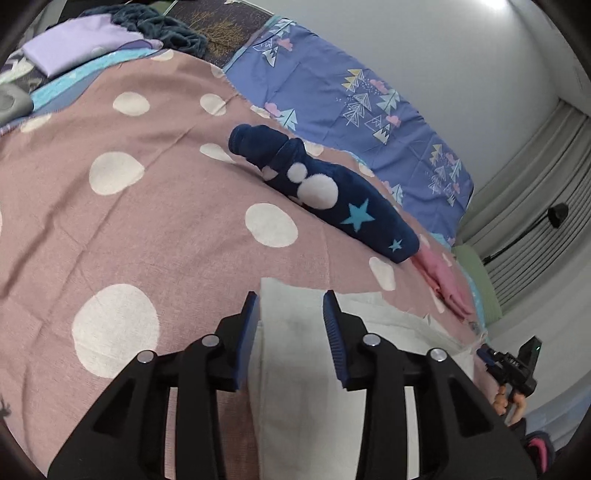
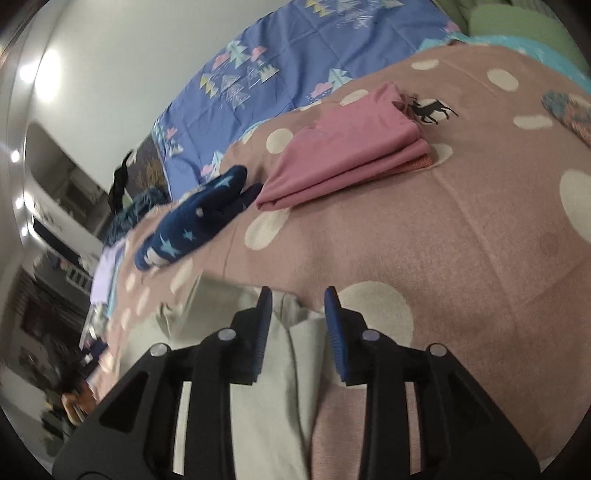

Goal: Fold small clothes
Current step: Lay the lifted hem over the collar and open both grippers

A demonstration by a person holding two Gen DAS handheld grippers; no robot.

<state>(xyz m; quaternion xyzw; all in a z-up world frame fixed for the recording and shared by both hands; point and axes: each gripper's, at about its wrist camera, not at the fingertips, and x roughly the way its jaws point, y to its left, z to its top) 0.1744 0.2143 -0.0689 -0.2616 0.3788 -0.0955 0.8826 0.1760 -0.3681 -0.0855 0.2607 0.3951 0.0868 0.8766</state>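
A white garment (image 1: 295, 369) lies flat on the pink dotted bedspread (image 1: 166, 229), right under my left gripper (image 1: 291, 295). The jaws stand apart above the cloth and pinch nothing. In the right wrist view the same pale garment (image 2: 273, 369) lies beneath my right gripper (image 2: 297, 290), whose blue pads are also apart and hold nothing. A navy fleece piece with stars (image 1: 332, 199) (image 2: 199, 218) lies further up the bed. Beside it sits a stack of folded pink clothes (image 2: 343, 155) (image 1: 447, 284).
A blue sheet with a tree print (image 1: 351, 92) (image 2: 258, 66) runs along the wall behind the bedspread (image 2: 461, 229). A folded lilac cloth (image 1: 74, 44) and a dark teal knit (image 1: 166, 29) lie at the far left. A hand (image 1: 515, 404) shows at the bed's right edge.
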